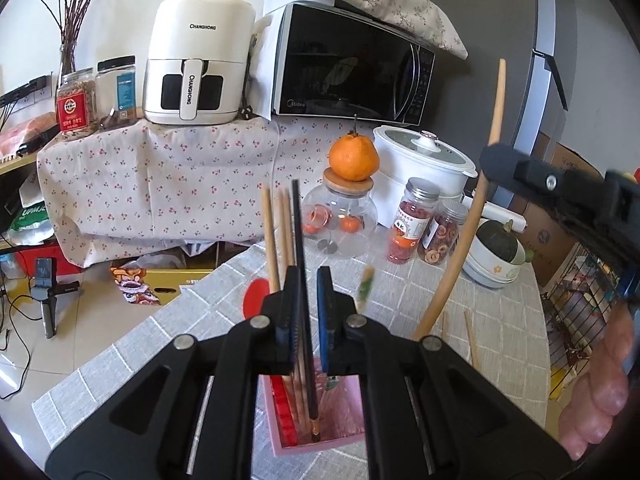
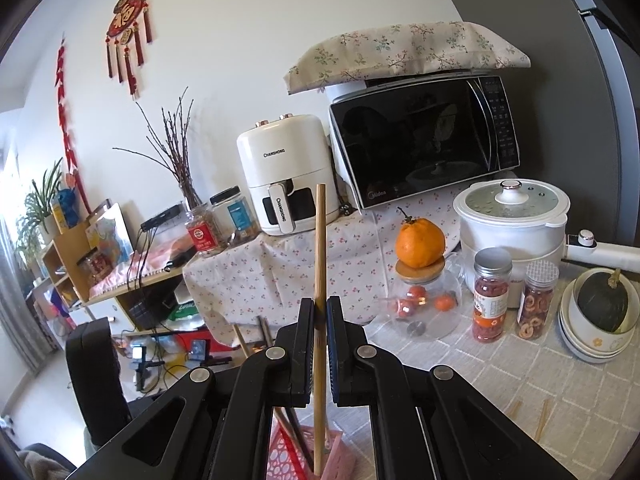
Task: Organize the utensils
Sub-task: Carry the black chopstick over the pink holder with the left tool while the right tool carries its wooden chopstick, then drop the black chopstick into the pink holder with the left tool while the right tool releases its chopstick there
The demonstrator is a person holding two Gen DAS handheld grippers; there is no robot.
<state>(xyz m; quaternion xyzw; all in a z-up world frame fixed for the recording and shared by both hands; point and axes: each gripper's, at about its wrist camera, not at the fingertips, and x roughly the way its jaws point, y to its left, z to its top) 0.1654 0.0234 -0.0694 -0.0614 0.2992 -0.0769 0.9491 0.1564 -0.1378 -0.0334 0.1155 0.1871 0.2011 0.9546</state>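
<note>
A pink utensil holder (image 1: 340, 420) stands on the grey checked tablecloth, just under my left gripper (image 1: 309, 284). It holds several wooden chopsticks (image 1: 272, 240) and a dark chopstick (image 1: 298, 240) that stands between my left jaws, which are slightly apart. My right gripper (image 2: 319, 312) is shut on a wooden chopstick (image 2: 320, 248), held upright with its lower end in the pink holder (image 2: 340, 456). In the left wrist view the right gripper (image 1: 500, 160) holds that stick (image 1: 468, 220) on the right. Loose chopsticks (image 1: 470, 336) lie on the cloth.
A glass jar (image 1: 340, 220) with an orange (image 1: 354, 158) on its lid, two snack jars (image 1: 412, 220), a white cooker (image 1: 424, 160) and stacked bowls with a squash (image 1: 496, 248) stand at the back of the table. An air fryer (image 1: 196, 60) and microwave (image 1: 352, 64) are behind.
</note>
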